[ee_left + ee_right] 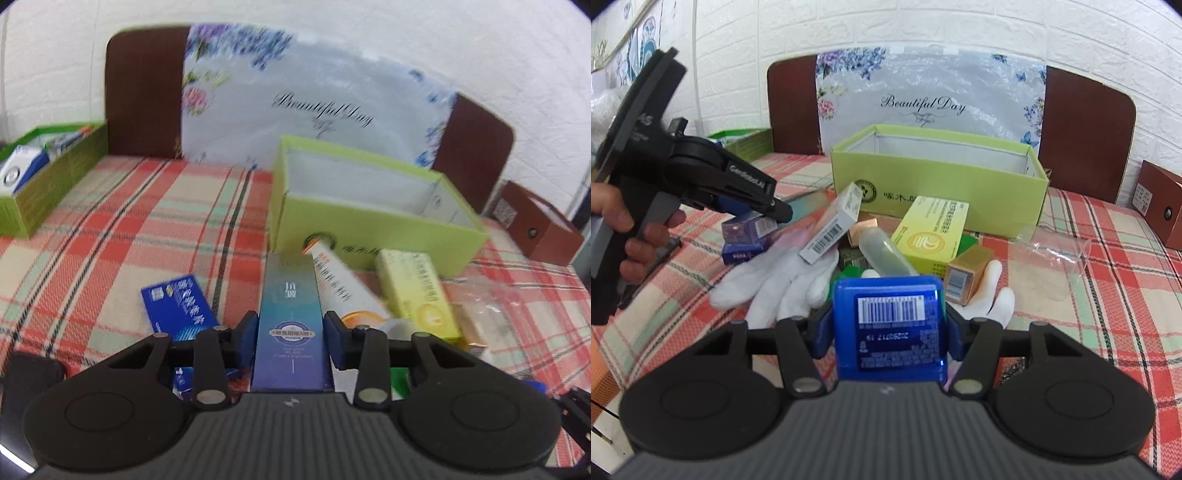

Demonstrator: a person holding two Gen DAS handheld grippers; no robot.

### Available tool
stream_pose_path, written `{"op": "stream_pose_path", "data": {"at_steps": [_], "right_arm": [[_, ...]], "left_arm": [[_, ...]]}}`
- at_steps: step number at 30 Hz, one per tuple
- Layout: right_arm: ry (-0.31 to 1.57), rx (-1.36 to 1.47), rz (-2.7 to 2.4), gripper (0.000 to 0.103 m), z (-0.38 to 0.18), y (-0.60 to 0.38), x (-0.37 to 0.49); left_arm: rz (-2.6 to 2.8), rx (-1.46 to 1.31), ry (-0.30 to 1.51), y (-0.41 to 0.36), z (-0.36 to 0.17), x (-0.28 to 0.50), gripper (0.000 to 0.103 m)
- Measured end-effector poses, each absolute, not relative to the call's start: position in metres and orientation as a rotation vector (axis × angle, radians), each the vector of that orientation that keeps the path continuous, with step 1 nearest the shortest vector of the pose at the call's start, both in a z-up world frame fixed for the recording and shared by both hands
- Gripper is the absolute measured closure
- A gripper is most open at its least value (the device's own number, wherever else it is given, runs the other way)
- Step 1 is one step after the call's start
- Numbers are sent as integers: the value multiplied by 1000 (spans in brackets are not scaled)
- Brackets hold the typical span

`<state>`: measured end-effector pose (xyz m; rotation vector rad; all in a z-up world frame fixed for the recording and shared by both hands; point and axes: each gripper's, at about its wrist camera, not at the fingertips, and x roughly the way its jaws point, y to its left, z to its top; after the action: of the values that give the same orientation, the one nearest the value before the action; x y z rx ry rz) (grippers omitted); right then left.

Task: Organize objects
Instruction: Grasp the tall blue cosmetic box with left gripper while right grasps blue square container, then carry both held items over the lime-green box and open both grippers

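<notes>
Boxes and small packets lie in a loose pile on the red, green and cream plaid cloth (1089,236), just in front of an open lime-green cardboard box (960,184) with a white lining.

The left gripper (291,334) is pinching a tall blue-to-purple gradient carton (290,325) by its long sides, blue pads pressed flat against it, the carton pointing forward toward the green box (369,225). Just beside it on the right lie a white and orange tube-shaped carton (343,288) and a pale yellow flat medicine box (413,291). To its left a dark blue flat packet (177,310) rests on the cloth. Farther left, near the edge, a second green open box (55,177) holds blue and white packages.

The right gripper (889,328) is clamped on a blue rounded-corner plastic case (890,328) with a white barcode label facing the camera. Beyond it the pile holds white fabric gloves (775,280), a white carton with a barcode (831,229) leaning tilted, a clear plastic bottle (882,251), the yellow medicine box (931,236), and a small gold-coloured carton (964,273). A crumpled clear plastic wrapper (1056,247) lies to the right of the pile.

Behind everything a floral printed sheet (923,96) reading "Beautiful Day" leans against a dark brown headboard (1086,129). A reddish-brown box (1160,203) sits at far right.
</notes>
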<state>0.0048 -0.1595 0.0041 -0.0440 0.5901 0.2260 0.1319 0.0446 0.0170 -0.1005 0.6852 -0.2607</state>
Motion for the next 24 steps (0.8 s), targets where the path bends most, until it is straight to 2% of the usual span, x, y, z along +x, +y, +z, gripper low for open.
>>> {"op": "stream_pose_path", "data": {"at_steps": [7, 14, 19, 24], "right_arm": [[513, 65, 279, 47, 35, -179, 3], [436, 65, 266, 47, 64, -203, 45], [404, 52, 216, 47, 81, -214, 103], [415, 50, 136, 47, 72, -217, 173]], "left_arm": [[-376, -117, 556, 26, 72, 120, 62], [-407, -116, 456, -3, 112, 147, 62], [-388, -83, 462, -27, 112, 193, 62], [-346, -89, 514, -38, 90, 243, 62]]}}
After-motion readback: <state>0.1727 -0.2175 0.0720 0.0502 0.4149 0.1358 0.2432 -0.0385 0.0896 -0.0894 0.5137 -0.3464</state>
